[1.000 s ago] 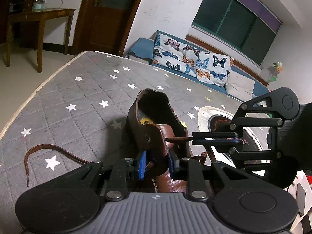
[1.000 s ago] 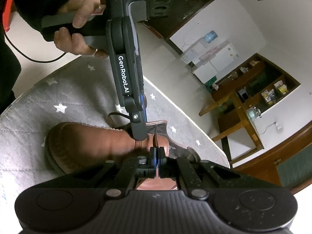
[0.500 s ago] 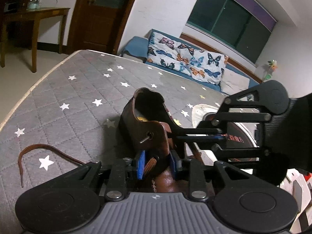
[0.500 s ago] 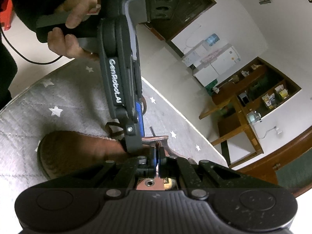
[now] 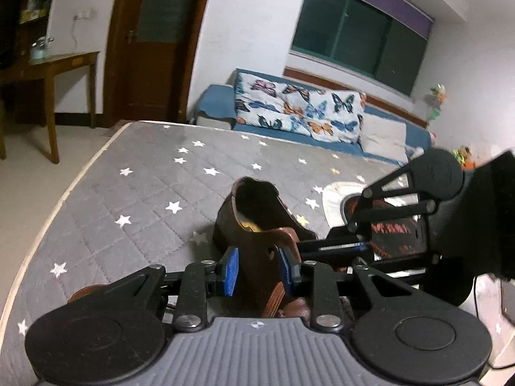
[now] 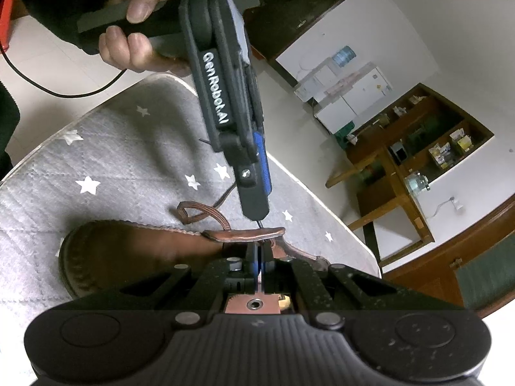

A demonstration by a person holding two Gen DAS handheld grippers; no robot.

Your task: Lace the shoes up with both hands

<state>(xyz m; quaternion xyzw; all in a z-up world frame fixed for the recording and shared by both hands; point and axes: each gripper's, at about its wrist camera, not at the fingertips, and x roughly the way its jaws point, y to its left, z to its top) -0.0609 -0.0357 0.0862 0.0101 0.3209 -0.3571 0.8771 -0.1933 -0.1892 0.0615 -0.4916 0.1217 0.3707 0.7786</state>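
Note:
A brown leather shoe (image 5: 257, 206) lies on the grey star-print mattress (image 5: 145, 186). My left gripper (image 5: 257, 268) has its blue pads pressed on either side of the shoe's upright eyelet flap (image 5: 268, 244). From the right, my right gripper (image 5: 302, 246) reaches the flap with its fingers shut. In the right wrist view the flap (image 6: 244, 234) shows edge-on just beyond my right gripper (image 6: 259, 257), which pinches the lace end. A thin dark lace tip (image 6: 259, 223) pokes out on the far side, beside my left gripper (image 6: 257, 206). The brown lace (image 6: 196, 209) loops on the mattress behind the shoe.
A person's hand (image 6: 135, 41) holds the left gripper's handle above the mattress corner. A white round pad (image 5: 334, 193) with a dark printed object lies right of the shoe. The mattress edge (image 5: 61, 199) runs along the left. A sofa (image 5: 305, 119) and a wooden table (image 5: 54, 64) stand beyond.
The lace tip, first short of the eyelet, now sticks out past the flap. My left gripper rolled with the flap, and the lace tail on the mattress has slipped behind it.

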